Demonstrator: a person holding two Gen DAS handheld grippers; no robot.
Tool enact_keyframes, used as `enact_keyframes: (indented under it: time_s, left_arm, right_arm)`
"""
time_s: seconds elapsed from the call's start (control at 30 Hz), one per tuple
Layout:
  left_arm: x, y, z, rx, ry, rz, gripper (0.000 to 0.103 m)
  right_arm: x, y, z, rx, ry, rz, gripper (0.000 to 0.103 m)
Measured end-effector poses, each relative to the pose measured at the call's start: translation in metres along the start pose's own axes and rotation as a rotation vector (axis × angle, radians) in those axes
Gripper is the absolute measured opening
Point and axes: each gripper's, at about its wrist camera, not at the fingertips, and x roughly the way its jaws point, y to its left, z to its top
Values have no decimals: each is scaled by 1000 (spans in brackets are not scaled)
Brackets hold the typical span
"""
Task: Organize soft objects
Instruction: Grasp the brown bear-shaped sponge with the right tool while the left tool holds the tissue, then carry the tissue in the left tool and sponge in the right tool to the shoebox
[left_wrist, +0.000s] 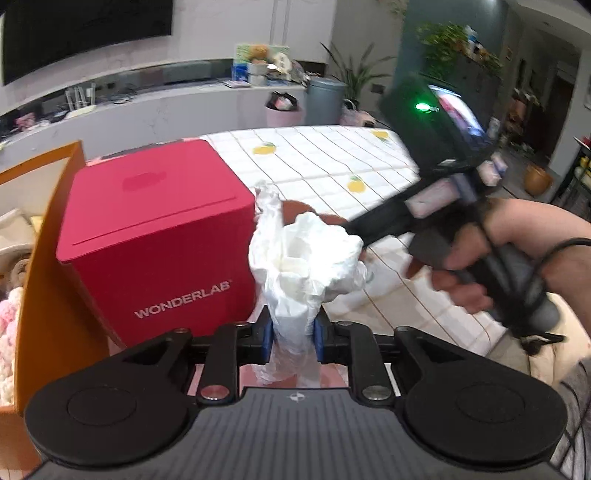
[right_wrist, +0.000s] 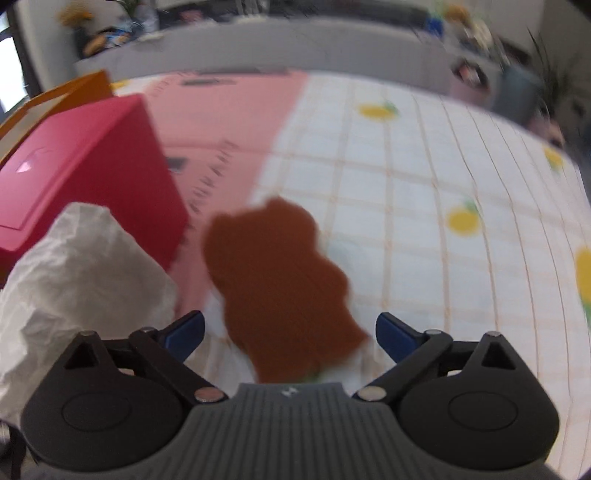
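Observation:
My left gripper (left_wrist: 293, 338) is shut on a crumpled white plastic bag (left_wrist: 306, 258), which stands up between its blue pads. The same bag (right_wrist: 85, 280) fills the lower left of the right wrist view. A flat brown bear-shaped soft piece (right_wrist: 284, 288) lies on the checked cloth. My right gripper (right_wrist: 290, 325) hangs open just above it, with the piece showing between the spread fingers and the pads apart from it. In the left wrist view only a sliver of the brown piece (left_wrist: 295, 212) shows behind the bag, and a hand (left_wrist: 480, 251) holds the right gripper there.
A red box (left_wrist: 159, 236) marked WONDERLAB stands close to the left of the bag. An orange box (left_wrist: 51, 295) with pale plush things inside is at the far left. The white cloth with yellow fruit prints (right_wrist: 424, 206) stretches to the right. A pink mat (right_wrist: 229, 122) lies behind.

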Motion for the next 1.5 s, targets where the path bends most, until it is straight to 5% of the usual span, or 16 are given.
enact_keyframes:
  time_s: [0.17, 0.33, 0.87, 1.07, 1.13, 1.2, 1.5]
  left_arm:
    - [2, 2, -2, -18, -9, -7, 23]
    - [6, -1, -4, 9, -6, 2, 20]
    - [10, -17, -14, 20, -32, 112, 14]
    - [20, -11, -23, -27, -23, 150, 31]
    - [22, -14, -25, 10, -33, 165, 30]
    - [22, -20, -26, 61, -47, 218, 17]
    - [13, -62, -25, 188, -78, 232, 14]
  right_arm:
    - [15, -1, 3, 9, -7, -24, 94]
    - [13, -1, 2, 31, -16, -31, 73]
    - [-37, -5, -19, 157, -16, -182, 71]
    - [-73, -16, -23, 201, -85, -149, 72]
    - [-78, -20, -23, 213, -101, -143, 72]
    - [-82, -24, -23, 230, -121, -149, 72]
    - [-96, -44, -23, 281, -173, -150, 72]
